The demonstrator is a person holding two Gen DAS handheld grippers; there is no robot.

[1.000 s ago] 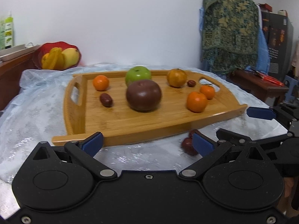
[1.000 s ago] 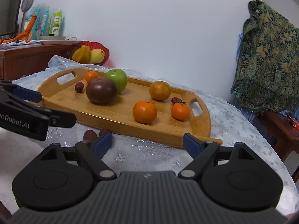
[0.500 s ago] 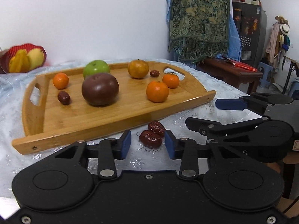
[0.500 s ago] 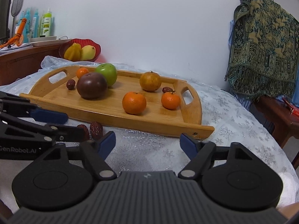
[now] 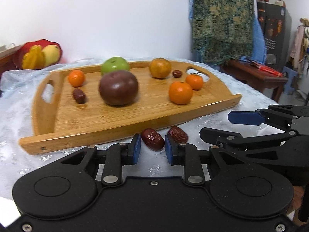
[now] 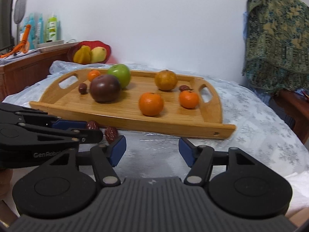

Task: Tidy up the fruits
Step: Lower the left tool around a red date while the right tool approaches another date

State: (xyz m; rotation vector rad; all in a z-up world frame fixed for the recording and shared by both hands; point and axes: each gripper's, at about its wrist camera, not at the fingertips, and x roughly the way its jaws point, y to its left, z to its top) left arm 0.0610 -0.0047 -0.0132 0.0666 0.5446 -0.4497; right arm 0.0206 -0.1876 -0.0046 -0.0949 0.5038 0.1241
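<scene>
Centrally, the wooden tray (image 5: 92, 127) fills mid-frame, its front wall just behind two red dates on the tablecloth (image 5: 11, 116). The left gripper (image 5: 152, 147) is closing, pads against the nearer date (image 5: 152, 139); the other date (image 5: 178, 134) lies beside its right finger. The right gripper (image 6: 152, 148), closing, holds nothing.

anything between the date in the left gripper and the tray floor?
Only the tray's near rim. The left gripper, jaws closing, has one red date between its fingers on the cloth, just outside that rim. Bare wood lies beyond.
</scene>
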